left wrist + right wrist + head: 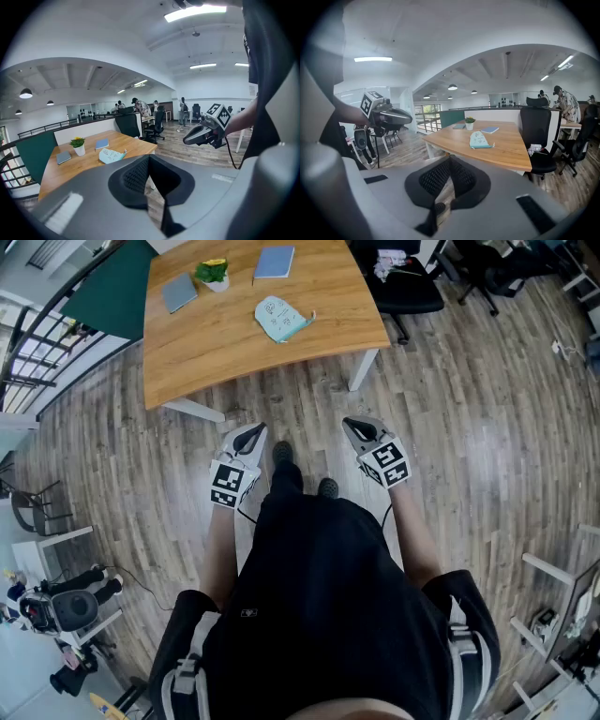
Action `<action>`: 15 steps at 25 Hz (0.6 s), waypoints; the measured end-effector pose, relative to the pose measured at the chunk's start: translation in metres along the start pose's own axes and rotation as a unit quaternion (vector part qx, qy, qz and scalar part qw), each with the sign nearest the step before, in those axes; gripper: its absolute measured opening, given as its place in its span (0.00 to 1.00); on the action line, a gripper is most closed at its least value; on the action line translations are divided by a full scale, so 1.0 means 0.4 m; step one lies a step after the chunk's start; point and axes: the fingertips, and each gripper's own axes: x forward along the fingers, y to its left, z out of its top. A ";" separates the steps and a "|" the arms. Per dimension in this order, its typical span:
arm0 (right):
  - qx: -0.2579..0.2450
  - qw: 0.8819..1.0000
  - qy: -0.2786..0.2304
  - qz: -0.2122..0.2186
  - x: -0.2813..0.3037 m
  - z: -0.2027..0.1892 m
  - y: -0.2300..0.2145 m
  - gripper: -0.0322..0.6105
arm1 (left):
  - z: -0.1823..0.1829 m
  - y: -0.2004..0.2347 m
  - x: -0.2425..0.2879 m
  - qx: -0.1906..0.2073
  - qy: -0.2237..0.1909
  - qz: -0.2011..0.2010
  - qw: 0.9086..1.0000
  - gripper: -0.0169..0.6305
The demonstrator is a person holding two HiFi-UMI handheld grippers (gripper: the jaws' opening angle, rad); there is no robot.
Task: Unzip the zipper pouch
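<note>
Standing a few steps back from the wooden table, the person holds both tools low in front of the body, one on either side of the legs, over the plank floor. The left gripper points forward toward the table. Its jaws are pressed fully together with only a sliver of floor showing past them, so it has hold of nothing. The right gripper is the same: jaws closed tight on each other, empty, aimed ahead. The two are well apart from each other and well apart from the table, touching nothing.

The zipper pouch, pale blue-green with small dark drawings on it, lies flat on the tabletop near the edge closest to the person, toward the right half of the table. A small tab sticks out at its right end. From here I cannot tell how far its zipper is closed.

Farther back on the table sit a potted plant in a white pot, with a grey notebook just to its left and a blue notebook to its right. A black office chair stands off the table's right corner.
</note>
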 end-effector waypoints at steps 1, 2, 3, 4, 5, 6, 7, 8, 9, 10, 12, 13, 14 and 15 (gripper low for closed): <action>0.001 1.000 -0.001 0.000 -0.005 0.002 0.004 0.05 | 0.001 -0.004 -0.006 -0.002 -0.001 0.001 1.000 0.03; 0.001 1.000 -0.001 0.000 -0.010 0.003 0.008 0.05 | 0.003 -0.007 -0.011 -0.003 -0.003 0.001 1.000 0.03; 0.001 1.000 -0.002 -0.001 -0.011 0.004 0.010 0.05 | 0.004 -0.008 -0.015 -0.004 -0.005 0.002 1.000 0.03; 0.001 1.000 -0.002 -0.002 -0.010 0.006 0.011 0.05 | 0.004 -0.007 -0.018 -0.004 -0.007 0.003 1.000 0.03; 0.000 1.000 -0.001 -0.003 -0.007 0.006 0.011 0.05 | 0.002 -0.003 -0.020 -0.004 -0.008 0.004 1.000 0.03; 0.000 1.000 0.001 -0.005 -0.003 0.007 0.011 0.05 | -0.004 0.002 -0.022 -0.004 -0.007 0.005 1.000 0.03; -0.001 1.000 0.002 -0.006 0.001 0.009 0.012 0.05 | -0.012 0.007 -0.025 -0.005 -0.005 0.007 1.000 0.03; -0.003 1.000 0.002 -0.007 0.004 0.014 0.014 0.05 | -0.020 0.014 -0.030 -0.007 -0.002 0.009 1.000 0.03; -0.005 1.000 0.000 -0.007 0.006 0.022 0.016 0.05 | -0.028 0.021 -0.035 -0.010 0.002 0.012 1.000 0.03; -0.006 1.000 -0.004 -0.009 0.007 0.030 0.015 0.05 | -0.035 0.028 -0.038 -0.012 0.004 0.014 1.000 0.03; -0.005 1.000 -0.008 -0.013 0.007 0.040 0.007 0.05 | -0.038 0.038 -0.037 -0.015 0.002 0.017 1.000 0.03; -0.006 1.000 -0.007 -0.014 0.008 0.040 0.003 0.05 | -0.037 0.041 -0.035 -0.018 0.000 0.018 1.000 0.03; -0.007 1.000 -0.005 -0.016 0.010 0.039 0.000 0.05 | -0.035 0.044 -0.034 -0.020 -0.003 0.018 1.000 0.03; -0.008 1.000 -0.003 -0.016 0.011 0.039 -0.001 0.05 | -0.034 0.045 -0.035 -0.022 -0.005 0.018 1.000 0.03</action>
